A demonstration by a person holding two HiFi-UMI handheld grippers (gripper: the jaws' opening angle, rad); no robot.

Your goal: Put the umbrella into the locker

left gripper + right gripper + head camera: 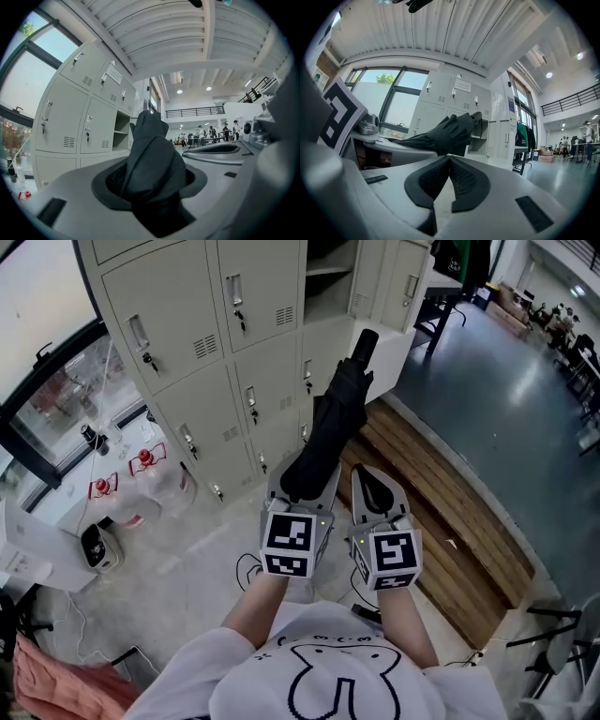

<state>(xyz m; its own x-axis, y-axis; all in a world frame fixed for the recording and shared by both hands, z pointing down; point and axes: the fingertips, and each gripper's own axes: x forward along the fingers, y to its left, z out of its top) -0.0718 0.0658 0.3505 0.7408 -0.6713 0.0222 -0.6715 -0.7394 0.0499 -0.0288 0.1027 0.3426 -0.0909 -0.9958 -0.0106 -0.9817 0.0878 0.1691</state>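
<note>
A folded black umbrella (333, 418) sticks forward out of my left gripper (300, 491), which is shut on its lower end. Its tip points at the bank of pale grey lockers (187, 343). One compartment (328, 277) near the top stands with its door open, a shelf showing inside. In the left gripper view the umbrella (151, 159) fills the gap between the jaws, with the open compartment (121, 133) beyond it. My right gripper (373, 482) sits just right of the left one, shut with nothing in it. In the right gripper view its pads (461, 180) meet, and the umbrella (447, 133) crosses to the left.
A low wooden platform (441, 521) runs along the floor to the right of the lockers. Bottles with red labels (141, 460) and a white device (98, 545) stand by the window at left. Cables lie on the floor near my feet. A dark table (441, 306) stands at the back right.
</note>
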